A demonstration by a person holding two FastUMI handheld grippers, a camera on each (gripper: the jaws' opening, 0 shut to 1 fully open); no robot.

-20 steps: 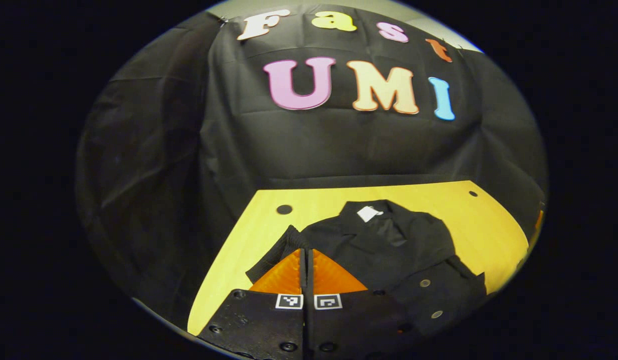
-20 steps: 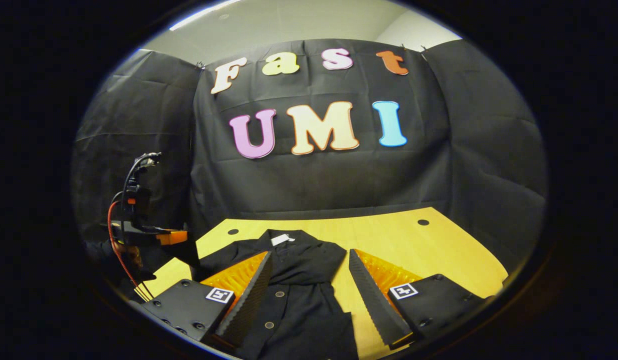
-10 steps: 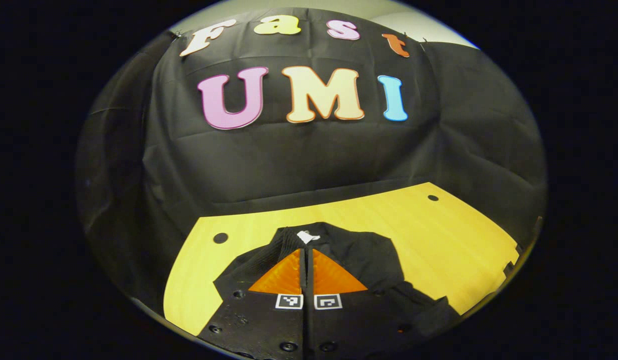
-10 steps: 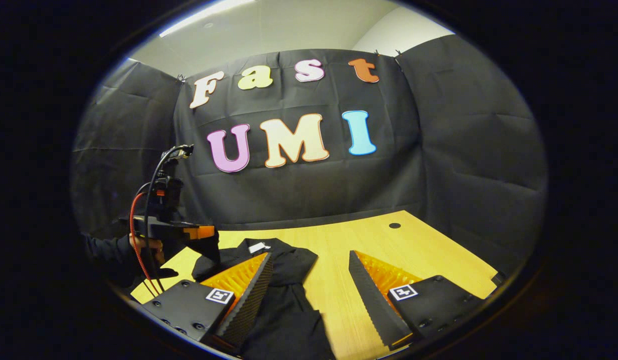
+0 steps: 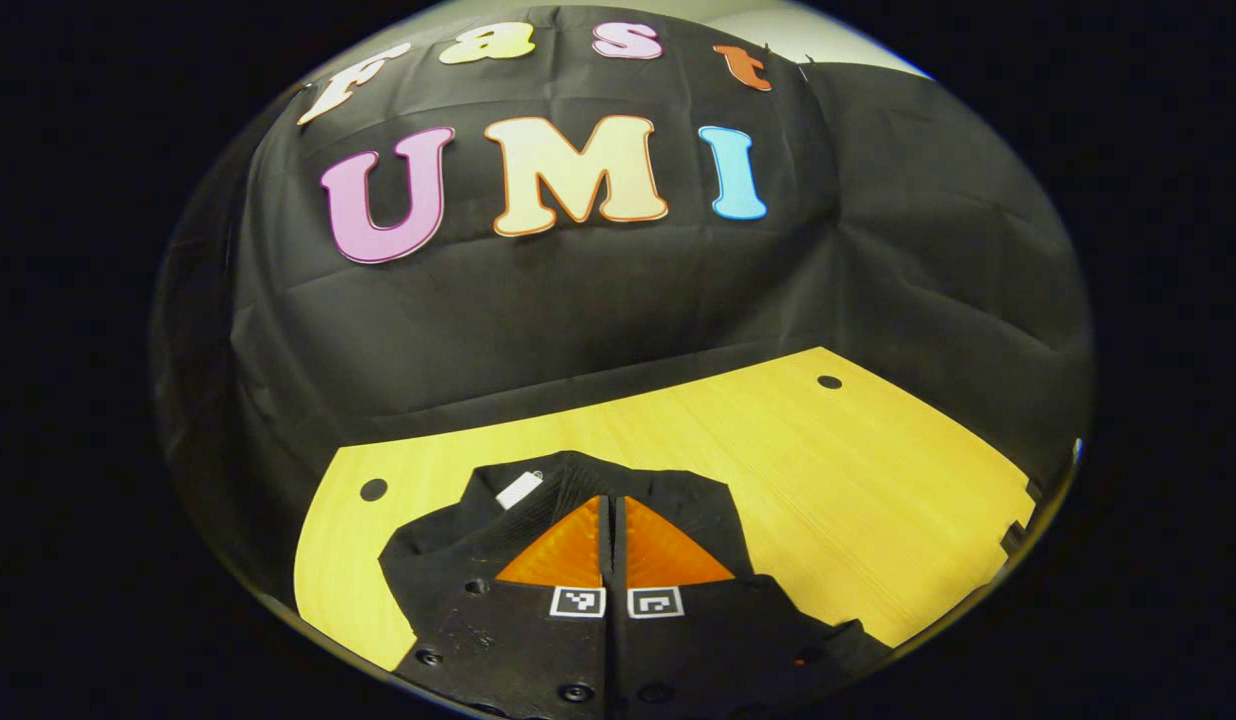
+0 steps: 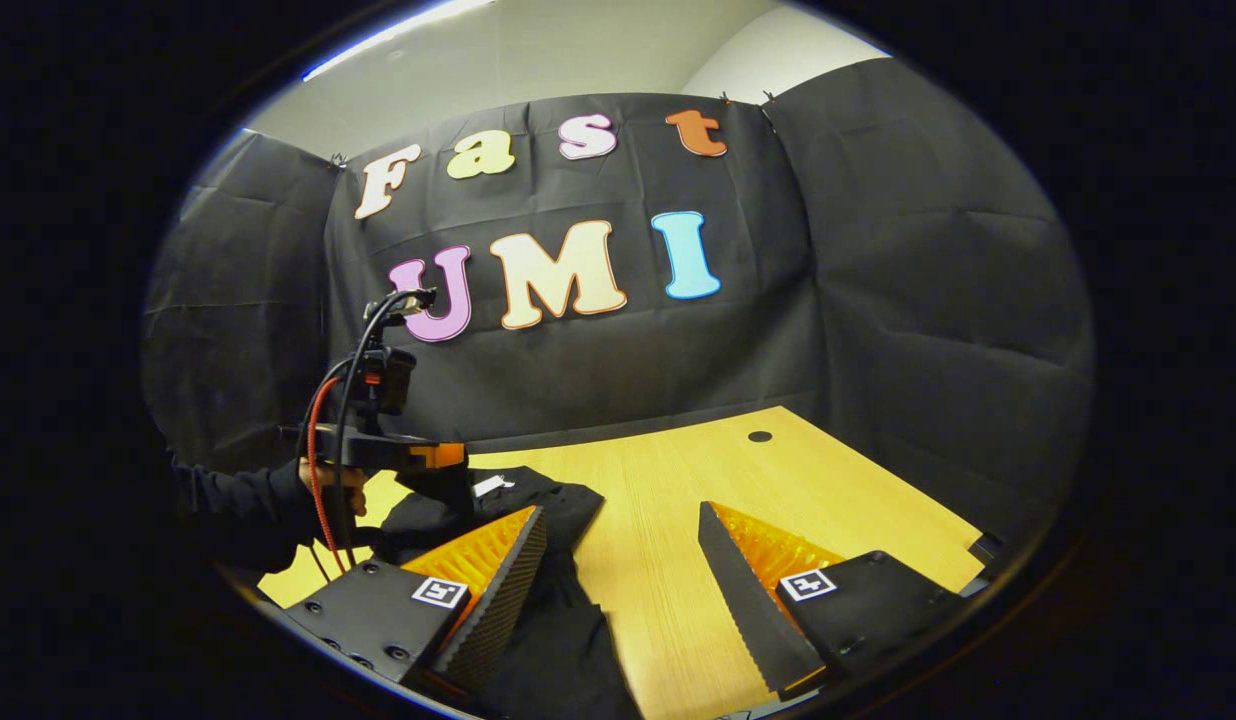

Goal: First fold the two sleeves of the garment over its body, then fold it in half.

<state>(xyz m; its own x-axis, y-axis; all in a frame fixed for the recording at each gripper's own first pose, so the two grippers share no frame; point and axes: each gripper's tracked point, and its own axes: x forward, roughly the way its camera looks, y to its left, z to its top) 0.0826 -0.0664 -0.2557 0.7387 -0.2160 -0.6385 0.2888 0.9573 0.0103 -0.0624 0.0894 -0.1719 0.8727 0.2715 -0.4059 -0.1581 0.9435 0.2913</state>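
We hold black garment (image 5: 668,500) bunched lower centre on surface (image 5: 878,500); left gripper (image 5: 612,520) jaws closed, contents unclear; right gripper (image 6: 618,590) jaws wide, empty. Folds unfinished.

A recording booth set up indoors: black cloth walls (image 6: 908,300) hang on three sides of a yellow wooden counter (image 6: 698,500) (round cable holes near its far corners). Above the cloth, a plain pale wall and ceiling (image 6: 578,50) show.

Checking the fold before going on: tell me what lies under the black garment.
The garment lies on the yellow wooden table, bare beside it, with a round hole near the far edge. Anything beneath the cloth is covered. The left gripper is shut over it.
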